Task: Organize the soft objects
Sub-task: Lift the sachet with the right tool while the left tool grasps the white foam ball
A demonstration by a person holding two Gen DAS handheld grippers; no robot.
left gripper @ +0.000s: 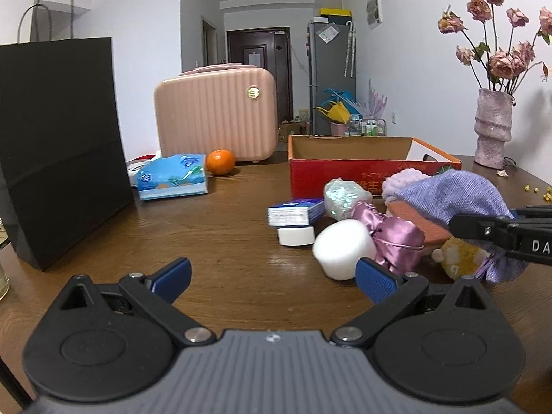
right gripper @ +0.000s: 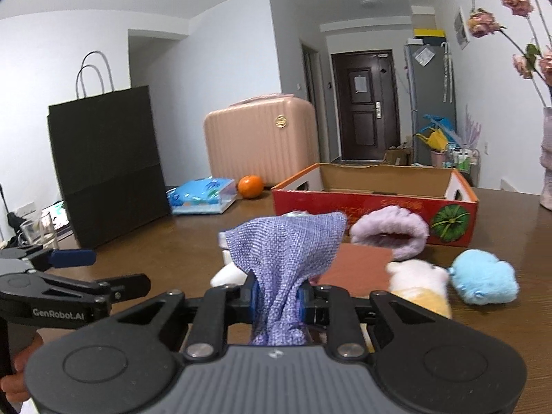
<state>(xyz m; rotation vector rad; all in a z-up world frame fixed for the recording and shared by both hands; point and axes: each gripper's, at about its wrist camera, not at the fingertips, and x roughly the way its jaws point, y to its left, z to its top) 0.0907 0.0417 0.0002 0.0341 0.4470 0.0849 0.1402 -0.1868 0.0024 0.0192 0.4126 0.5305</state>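
Observation:
My right gripper [right gripper: 277,296] is shut on a purple knitted cloth [right gripper: 289,252] and holds it just above the wooden table; the cloth also shows in the left wrist view [left gripper: 452,196]. My left gripper [left gripper: 272,276] is open and empty, low over the table, its right finger beside a white foam cylinder [left gripper: 345,248]. Around it lie a pink satin pouch [left gripper: 396,238], an iridescent pouch [left gripper: 341,196], a lilac fluffy item [right gripper: 390,231], a light blue plush [right gripper: 483,281] and a white-yellow plush [right gripper: 421,286]. An open red cardboard box [right gripper: 372,203] stands behind them.
A black paper bag [left gripper: 58,148] stands at the left. A pink hard case [left gripper: 217,110], an orange [left gripper: 220,162] and a blue tissue pack [left gripper: 172,176] sit at the back. A small tissue pack [left gripper: 293,212] and a vase of dried roses [left gripper: 491,127] are also there.

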